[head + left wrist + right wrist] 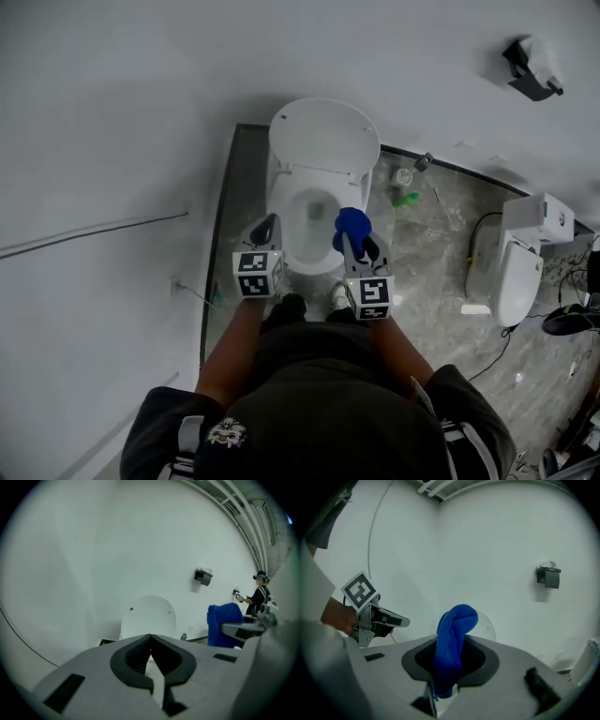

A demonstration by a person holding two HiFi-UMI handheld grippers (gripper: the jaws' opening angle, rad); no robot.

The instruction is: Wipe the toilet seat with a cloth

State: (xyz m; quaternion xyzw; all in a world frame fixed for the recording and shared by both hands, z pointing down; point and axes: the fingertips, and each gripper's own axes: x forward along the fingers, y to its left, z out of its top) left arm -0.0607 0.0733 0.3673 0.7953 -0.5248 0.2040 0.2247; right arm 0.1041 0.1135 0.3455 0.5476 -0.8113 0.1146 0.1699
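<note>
Standing over a white toilet (281, 187), a person in a dark top holds one gripper in each hand.

- Left gripper (265, 232): jaws together, nothing between them. It sits over the left front of the toilet.
- Right gripper (360, 251): jaws clamped on a blue cloth (352, 228). The cloth bunches upward out of the jaws.
- Cloth position: in the head view it lies over the right front of the bowl. The gripper views show it raised against the wall, clear of the toilet seat (289, 211).
- Lid (323, 136): round, white, tipped up against the wall.
- Walls (112, 112): plain white. A thin line runs across the left one.
- Paper holder (530, 70): dark, fixed to the wall at upper right.
- Floor (431, 244): grey marbled tile, dark trim along the wall foot.
- Floor items beside the toilet: a small green object (405, 200) and a small metal fitting (424, 161).
- Second white toilet unit (520, 272): well apart to the right, with a cable (483, 230) looping next to it.
- Another person (259, 595): far off at the right edge of the left gripper view.
</note>
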